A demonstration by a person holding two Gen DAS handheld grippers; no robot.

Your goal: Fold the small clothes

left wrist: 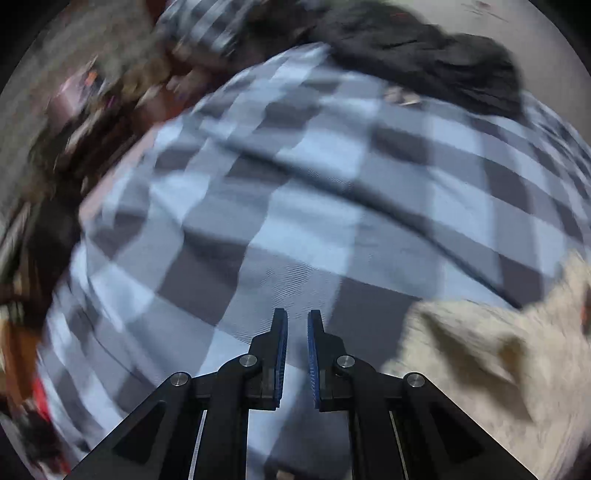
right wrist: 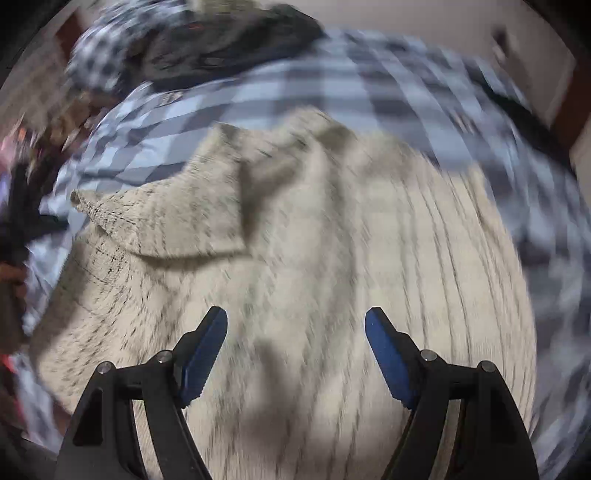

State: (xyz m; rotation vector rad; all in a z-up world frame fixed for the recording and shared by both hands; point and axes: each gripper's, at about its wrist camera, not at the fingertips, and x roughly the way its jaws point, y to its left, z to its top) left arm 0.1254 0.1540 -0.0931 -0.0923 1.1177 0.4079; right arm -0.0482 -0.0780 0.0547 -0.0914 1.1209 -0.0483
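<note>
A cream knit garment [right wrist: 314,240] with thin dark flecks lies spread on a blue-and-grey checked sheet [right wrist: 332,81] and fills most of the right wrist view. One corner of it [right wrist: 159,221] is folded over at the upper left. My right gripper [right wrist: 295,314] hangs over the garment's middle, open, nothing between its fingers. In the left wrist view the garment [left wrist: 491,369] shows only at the lower right. My left gripper [left wrist: 297,314] is to the left of it, over the bare checked sheet [left wrist: 295,184], shut and holding nothing. Both views are blurred.
A pile of dark clothes [left wrist: 424,59] lies at the far side of the sheet, also seen as a dark heap [right wrist: 229,44] in the right wrist view. Blurred clutter [left wrist: 74,129] lines the sheet's left edge. A pale wall [left wrist: 498,22] stands behind.
</note>
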